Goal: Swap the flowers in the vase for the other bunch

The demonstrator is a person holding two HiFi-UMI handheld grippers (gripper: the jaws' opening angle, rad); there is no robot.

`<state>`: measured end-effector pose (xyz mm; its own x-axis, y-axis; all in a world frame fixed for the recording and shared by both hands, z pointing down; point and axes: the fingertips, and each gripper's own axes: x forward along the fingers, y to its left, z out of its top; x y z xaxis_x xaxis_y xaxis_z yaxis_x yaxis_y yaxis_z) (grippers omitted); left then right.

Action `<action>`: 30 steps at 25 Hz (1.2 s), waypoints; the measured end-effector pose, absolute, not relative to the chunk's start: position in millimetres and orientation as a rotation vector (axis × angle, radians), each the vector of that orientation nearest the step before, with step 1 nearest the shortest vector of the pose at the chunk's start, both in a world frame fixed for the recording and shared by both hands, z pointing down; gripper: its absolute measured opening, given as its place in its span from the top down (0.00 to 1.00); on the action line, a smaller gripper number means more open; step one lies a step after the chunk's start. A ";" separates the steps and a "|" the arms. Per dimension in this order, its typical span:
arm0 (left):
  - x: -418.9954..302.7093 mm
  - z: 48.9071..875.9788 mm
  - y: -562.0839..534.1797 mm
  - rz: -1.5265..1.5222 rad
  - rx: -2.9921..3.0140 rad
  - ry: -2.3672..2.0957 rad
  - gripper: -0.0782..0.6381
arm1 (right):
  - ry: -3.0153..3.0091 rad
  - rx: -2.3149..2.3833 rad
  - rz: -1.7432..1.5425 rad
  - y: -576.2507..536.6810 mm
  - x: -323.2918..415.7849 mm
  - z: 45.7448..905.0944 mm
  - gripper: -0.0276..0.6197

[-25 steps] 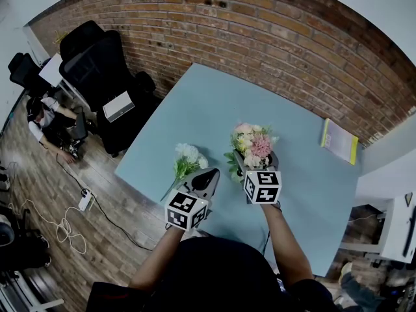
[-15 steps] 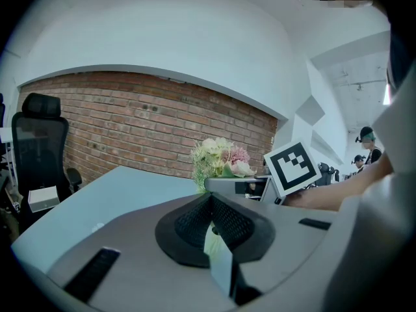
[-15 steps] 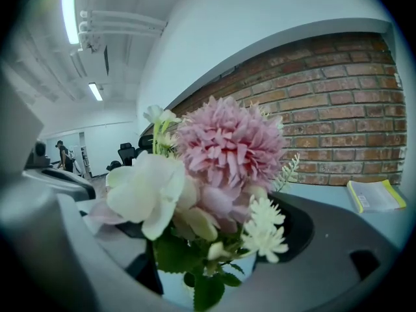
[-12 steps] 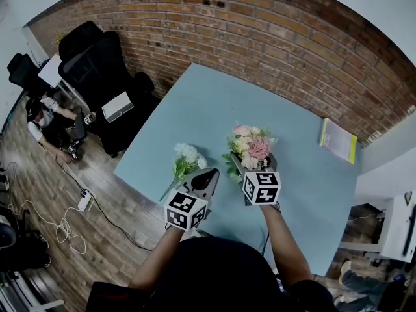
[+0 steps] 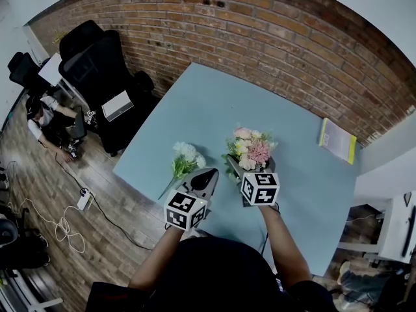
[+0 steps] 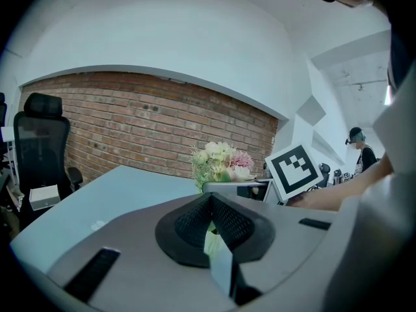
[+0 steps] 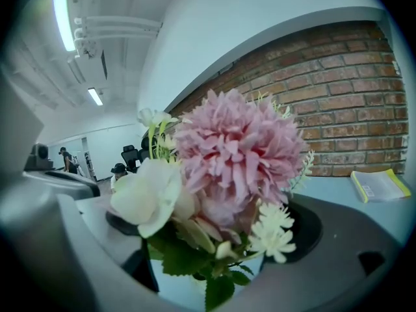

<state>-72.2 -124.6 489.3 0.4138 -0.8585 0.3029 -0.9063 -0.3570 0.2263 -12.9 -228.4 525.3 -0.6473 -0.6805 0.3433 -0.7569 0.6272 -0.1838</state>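
Near the left edge of the pale blue bench (image 5: 208,103) lies the white-flowered, green-stemmed bunch (image 5: 185,159). Just right of it, your left gripper (image 5: 209,174) has its jaws together. Your right gripper (image 5: 250,169), its jaws apart and just now opening, flanks the upright pink-and-white bouquet (image 5: 251,147).

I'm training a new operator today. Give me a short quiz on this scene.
1. True or false: the white bunch lies on the table.
2. What stands between the right gripper's jaws? A mug; B pink bouquet; C bottle.
3. Fill in: the left gripper is ___.
Key: 1 true; 2 B, the jaws having just opened wider around it; 3 shut.
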 end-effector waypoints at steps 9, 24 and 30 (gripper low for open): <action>-69.8 488.3 -119.3 0.187 2.312 -1.530 0.88 | -2.619 1.164 0.488 -223.0 -9.8 525.0 0.22; -59.1 489.9 -108.4 0.185 2.291 -1.559 0.88 | -2.627 1.095 0.470 -207.0 -4.7 526.7 0.23; -53.7 489.7 -104.9 0.183 2.278 -1.581 0.88 | -2.628 1.040 0.449 -200.3 -5.8 529.1 0.23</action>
<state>-53.7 -104.9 489.7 0.3653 -0.8790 0.3064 -0.9258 -0.3086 0.2185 -5.8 -200.3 529.1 -0.7019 -0.6113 0.3655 -0.6980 0.6926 -0.1820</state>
